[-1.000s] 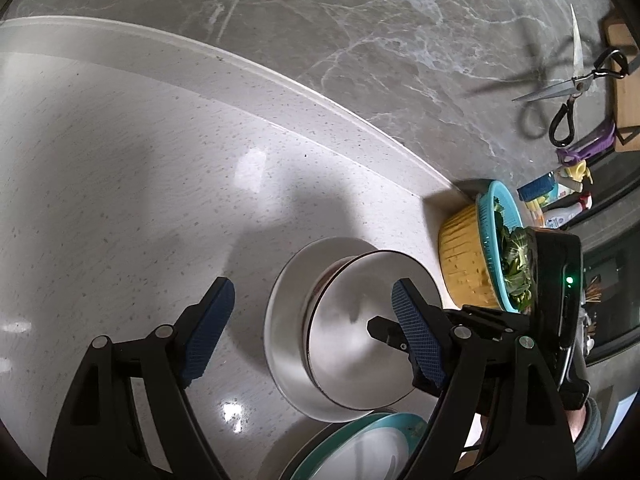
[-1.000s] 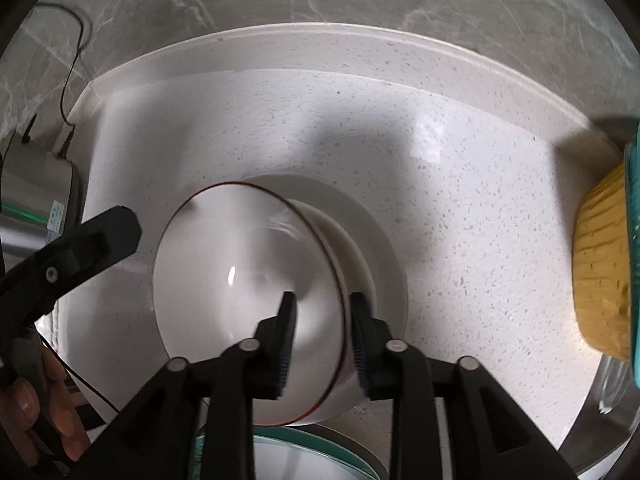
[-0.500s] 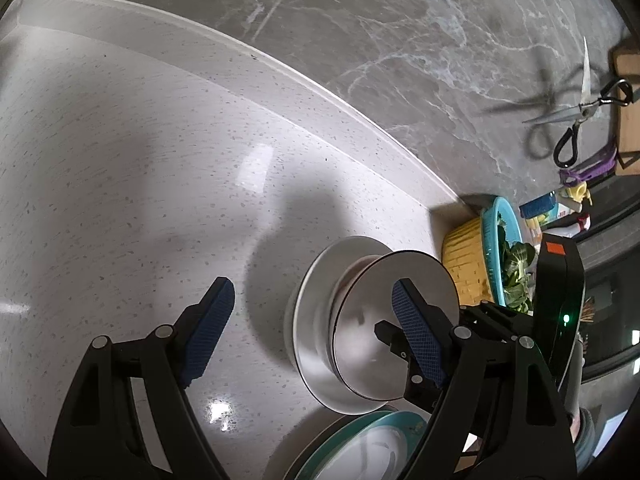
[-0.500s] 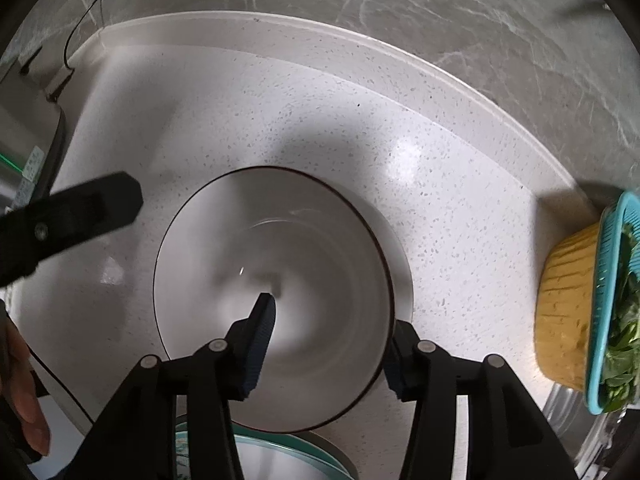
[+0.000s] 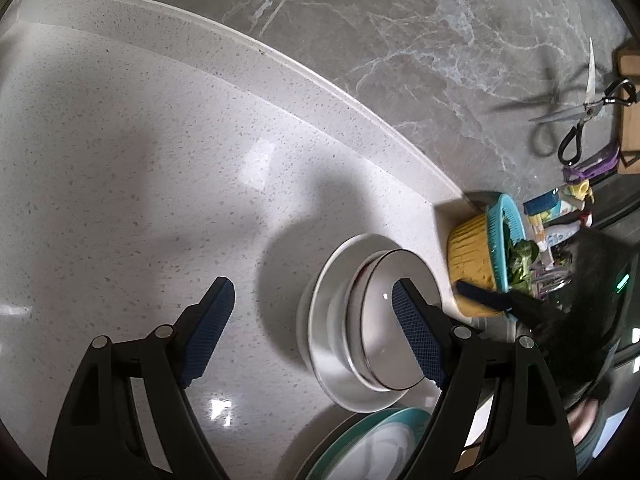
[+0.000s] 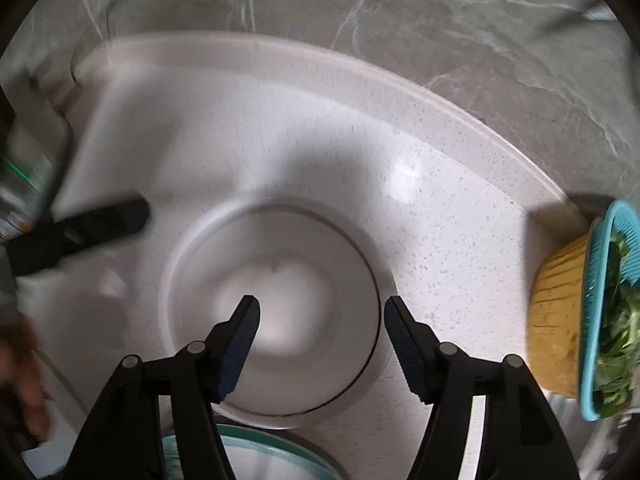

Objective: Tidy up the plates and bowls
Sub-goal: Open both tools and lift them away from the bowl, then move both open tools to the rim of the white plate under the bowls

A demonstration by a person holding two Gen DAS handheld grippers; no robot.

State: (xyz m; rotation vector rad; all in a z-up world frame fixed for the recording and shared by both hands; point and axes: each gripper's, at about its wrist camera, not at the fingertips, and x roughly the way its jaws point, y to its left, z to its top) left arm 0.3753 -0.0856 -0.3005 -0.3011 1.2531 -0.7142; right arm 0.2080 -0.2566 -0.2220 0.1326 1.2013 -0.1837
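A white bowl with a dark red rim (image 5: 382, 344) (image 6: 276, 312) sits nested in a larger white bowl (image 5: 320, 340) on the speckled white counter. My right gripper (image 6: 320, 344) is open and empty, hovering above the nested bowl; its finger shows in the left wrist view (image 5: 488, 298). My left gripper (image 5: 310, 336) is open and empty, left of the bowls, above the counter. A teal-rimmed plate (image 5: 376, 444) (image 6: 248, 452) lies at the near edge, just in front of the bowls.
A yellow bowl holding a teal colander of greens (image 5: 486, 256) (image 6: 576, 328) stands right of the bowls. Scissors (image 5: 580, 116) hang on the grey marble wall. Bottles (image 5: 560, 208) stand beyond. A metal appliance (image 6: 20, 184) is at far left.
My right gripper opened, released the red-rimmed bowl into the larger white bowl, and pulled back upward. The left gripper stayed open and shifted slightly left.
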